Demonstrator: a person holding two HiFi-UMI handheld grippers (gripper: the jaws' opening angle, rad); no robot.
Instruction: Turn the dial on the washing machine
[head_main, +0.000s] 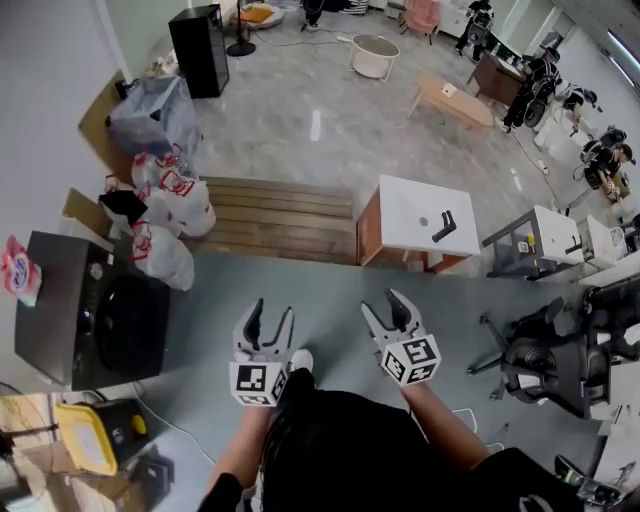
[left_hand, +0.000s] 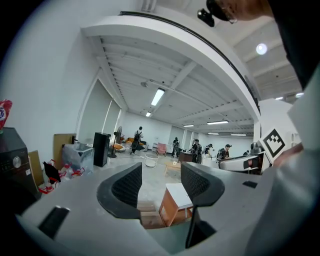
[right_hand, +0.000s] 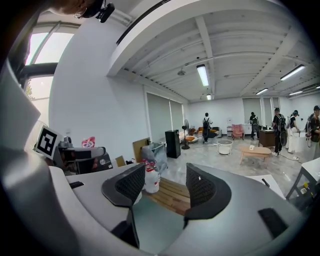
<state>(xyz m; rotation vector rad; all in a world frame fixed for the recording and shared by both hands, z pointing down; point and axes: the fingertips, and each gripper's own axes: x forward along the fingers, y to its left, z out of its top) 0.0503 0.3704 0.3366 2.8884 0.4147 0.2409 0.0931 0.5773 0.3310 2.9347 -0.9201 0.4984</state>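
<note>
Left claw (head_main: 271, 320) and right claw (head_main: 384, 312) sit side by side at the lower centre of the head view. Both have their jaws spread, with nothing between them. Each gripper view shows only the room beyond through the gap. The washing machine (head_main: 95, 325), dark with a round door, stands at the left edge of the frame, well apart from both claws. Its dial (left_hand: 16, 161) appears as a small pale knob at the far left of the left gripper view, off to the side of where that claw points. By this showing the task has not begun: reaching the machine, gripping the dial and turning it all remain.
</note>
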